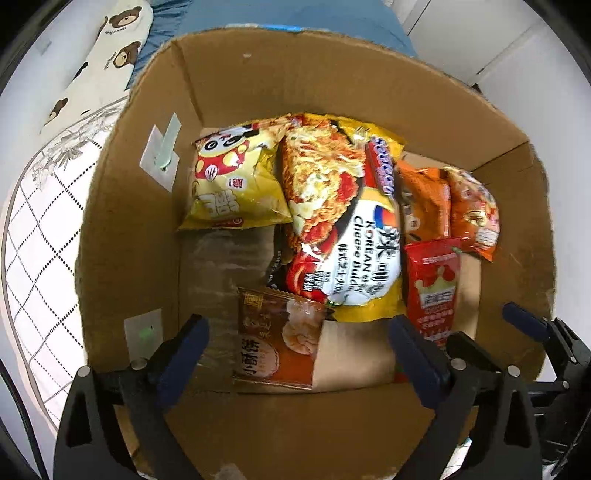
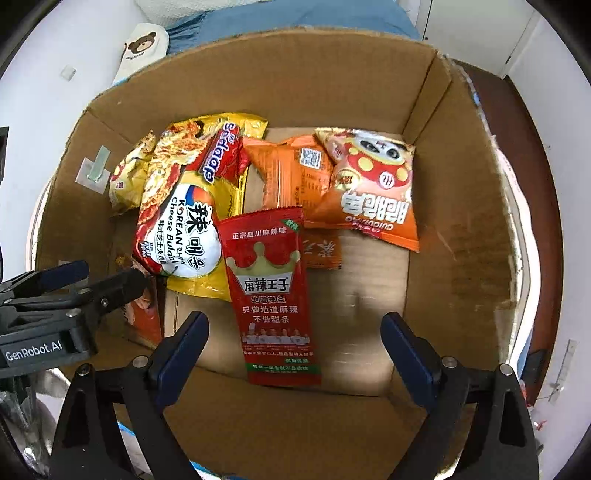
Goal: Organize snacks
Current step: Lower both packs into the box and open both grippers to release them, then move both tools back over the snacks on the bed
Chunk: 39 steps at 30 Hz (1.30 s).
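Both grippers point down into the cardboard box [image 1: 295, 74]. We see the left gripper [image 1: 299, 339] spread wide above the brown packet [image 1: 277, 343], the right gripper [image 2: 295, 339] likewise above the red packet [image 2: 271, 295], neither gripping. Only the right view shows the orange panda bag [image 2: 373, 188] at 1 o'clock.

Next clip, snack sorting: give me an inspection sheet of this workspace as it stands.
Surface: open cardboard box, bare floor patches between packets.
Job's things: yellow noodle pack in the middle; yellow panda bag beside it; orange panda bag; orange packet; red crown packet; brown packet.
Clutter: taped labels on the box wall.
Grippers: left gripper and right gripper both open, each empty, above a packet.
Cables: nothing seen.
Surroundings: bear-print cloth, blue fabric, quilted white cover.
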Tool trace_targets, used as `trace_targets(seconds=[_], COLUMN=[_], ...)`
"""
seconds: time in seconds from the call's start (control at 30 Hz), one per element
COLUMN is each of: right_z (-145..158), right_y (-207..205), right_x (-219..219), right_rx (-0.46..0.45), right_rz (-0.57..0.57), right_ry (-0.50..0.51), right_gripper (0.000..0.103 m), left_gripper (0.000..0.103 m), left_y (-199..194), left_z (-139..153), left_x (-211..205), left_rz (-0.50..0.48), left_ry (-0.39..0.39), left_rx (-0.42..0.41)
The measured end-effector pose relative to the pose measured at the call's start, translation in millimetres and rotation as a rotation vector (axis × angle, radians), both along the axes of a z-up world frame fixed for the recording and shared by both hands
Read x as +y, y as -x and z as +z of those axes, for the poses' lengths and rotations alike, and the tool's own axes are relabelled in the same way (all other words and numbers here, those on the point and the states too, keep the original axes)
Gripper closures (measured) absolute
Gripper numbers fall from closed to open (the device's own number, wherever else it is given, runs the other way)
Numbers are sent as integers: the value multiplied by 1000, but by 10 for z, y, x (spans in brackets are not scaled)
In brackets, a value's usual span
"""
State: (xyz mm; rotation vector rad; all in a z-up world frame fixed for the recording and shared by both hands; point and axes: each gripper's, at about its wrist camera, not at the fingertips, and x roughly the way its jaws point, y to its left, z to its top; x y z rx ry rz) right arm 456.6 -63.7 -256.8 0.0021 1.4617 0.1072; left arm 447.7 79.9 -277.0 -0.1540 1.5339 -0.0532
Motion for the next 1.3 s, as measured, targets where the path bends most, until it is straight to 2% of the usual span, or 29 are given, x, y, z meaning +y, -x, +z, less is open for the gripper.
trace_targets(seconds=[0.27,0.53,0.67,0.8,0.9,1.0,1.1,1.17,1.23,1.27,1.3], right_z=[368,898,1076,1262,1303,1205,943,694,479,365,240], right_y=[159,487,661,900,1087,1273,1408,1461,1484,1483,1473], right_x=[-33,-164,-170,-145,-134,-115,-111,-153,-214,-244,-282], right_rx=[-100,-189,-225,-268,-279,-267,-216,-169,-140,-124,-103], right_rz=[-11,-36,-43,-42,-43,-33,-18,-30,-47,-58,-70], right_ry=[4,-2,-25,-52,-75,-92,-107,-120,-141,-139,-138], right_gripper=[6,6,6,6,6,6,6,6,8,11,19], left_gripper=[4,4,4,4,4,4,4,4,4,4,4], left_y=[148,447,607,789,982,1244,1468,1556,1582,1581,1578], left_z=[446,941,1114,1270,1336,1268,1009,694,433,307,187], left_x=[-71,-89,-49,15,54,66,33,-23,-48,-64,-84], left_rz=[-15,-28,-20,3,10,-8,-47,-98,-122,-134,-148], left_ry=[-8,-25,-34,-7,-18,-68,-129,-189,-215,-223,-232], left_rx=[-112,-252,-307,-345,-369,-384,-357,-302,-251,-225,-197])
